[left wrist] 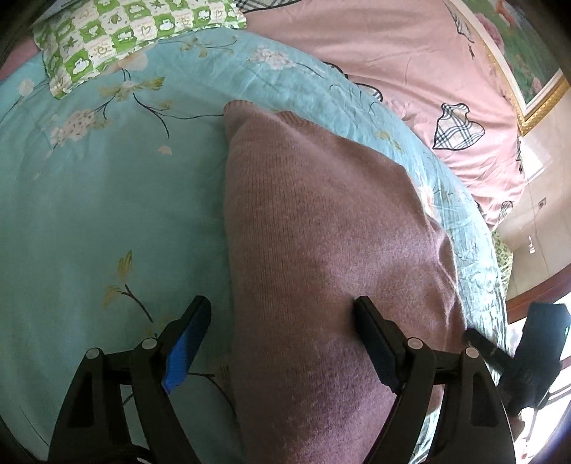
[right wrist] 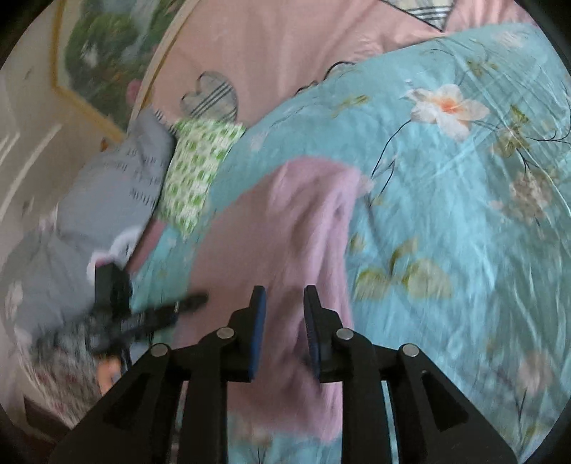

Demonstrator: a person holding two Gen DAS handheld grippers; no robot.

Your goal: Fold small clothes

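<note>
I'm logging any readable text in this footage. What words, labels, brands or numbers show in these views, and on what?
None can be read.
Green checked cloth: its squares hold small pictures and perhaps tiny lettering, too small to read.
Grey fabric: rows of dark marks, too blurred to tell if they are letters.
Mauve knit sweater and blue floral quilt: no text visible.

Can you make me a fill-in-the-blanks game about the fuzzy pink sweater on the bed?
1. The fuzzy mauve-pink knitted sweater lies on a light ____ quilt with a flower print.
2. The left gripper has its fingers spread wide ____.
3. The green and white checked cloth lies ____ from the sweater, not touching it.

Missing words: blue; open; apart
</note>
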